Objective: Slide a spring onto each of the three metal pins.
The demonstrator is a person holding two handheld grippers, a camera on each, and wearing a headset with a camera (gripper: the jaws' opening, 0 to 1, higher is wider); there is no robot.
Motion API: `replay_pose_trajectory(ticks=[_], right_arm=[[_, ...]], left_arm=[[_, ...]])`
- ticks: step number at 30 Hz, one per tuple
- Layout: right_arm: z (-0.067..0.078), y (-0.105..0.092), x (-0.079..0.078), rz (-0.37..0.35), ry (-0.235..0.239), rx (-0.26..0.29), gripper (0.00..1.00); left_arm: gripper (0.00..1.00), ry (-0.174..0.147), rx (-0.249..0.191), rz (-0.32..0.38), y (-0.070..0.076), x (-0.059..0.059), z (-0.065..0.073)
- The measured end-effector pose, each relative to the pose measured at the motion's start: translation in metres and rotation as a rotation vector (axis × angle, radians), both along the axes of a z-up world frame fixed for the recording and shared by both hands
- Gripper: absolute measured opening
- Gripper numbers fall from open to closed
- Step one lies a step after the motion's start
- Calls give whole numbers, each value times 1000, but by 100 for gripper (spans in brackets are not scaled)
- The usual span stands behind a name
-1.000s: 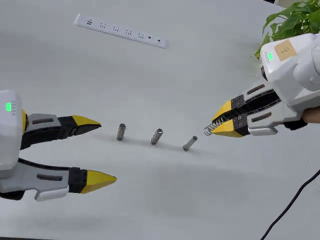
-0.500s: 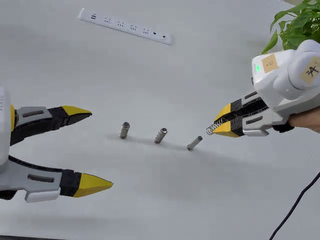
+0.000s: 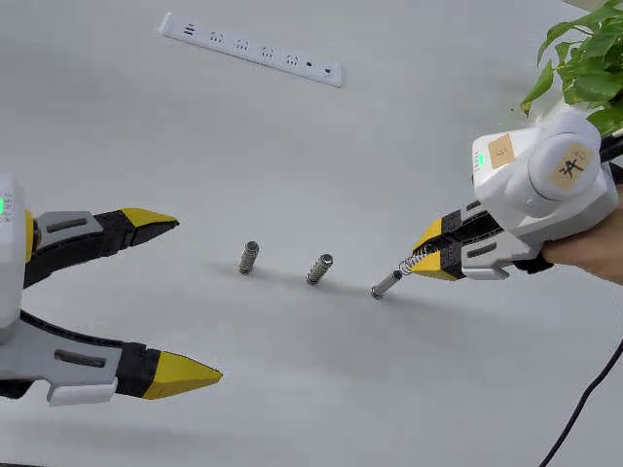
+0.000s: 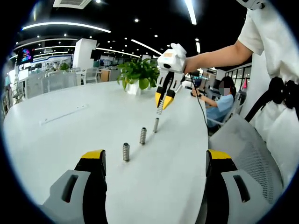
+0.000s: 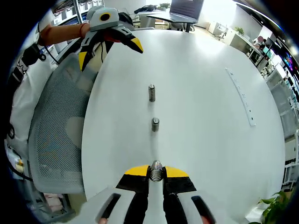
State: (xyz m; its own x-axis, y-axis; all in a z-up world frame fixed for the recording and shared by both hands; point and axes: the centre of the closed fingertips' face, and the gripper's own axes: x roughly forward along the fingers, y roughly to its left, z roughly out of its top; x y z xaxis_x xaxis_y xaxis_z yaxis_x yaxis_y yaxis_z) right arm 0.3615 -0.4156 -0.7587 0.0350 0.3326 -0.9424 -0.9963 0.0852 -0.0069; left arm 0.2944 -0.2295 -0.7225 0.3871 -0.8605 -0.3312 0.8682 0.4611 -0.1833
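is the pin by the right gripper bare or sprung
Bare: the pin is smooth metal; the spring is clamped in the right gripper, near the pin's top.

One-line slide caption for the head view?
Right gripper holds a spring at the tip of the bare pin; the left pin and middle pin already carry theirs; left gripper open.

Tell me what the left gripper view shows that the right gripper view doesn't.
Left gripper view: a side look at the right gripper holding the spring close over the top of the bare pin. Right gripper view: that spring end-on between its shut jaws, the open left gripper beyond, and a mesh chair. Shared: the sprung end pin, the sprung middle pin, the power strip and the white table.
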Motion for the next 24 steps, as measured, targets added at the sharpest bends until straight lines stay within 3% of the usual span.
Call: replay_pose_trajectory(ticks=[24], right_arm=[[-11,-1,-1,25,23,-29,6]], left_arm=[[86,13,-24,8,-1,1,-3]])
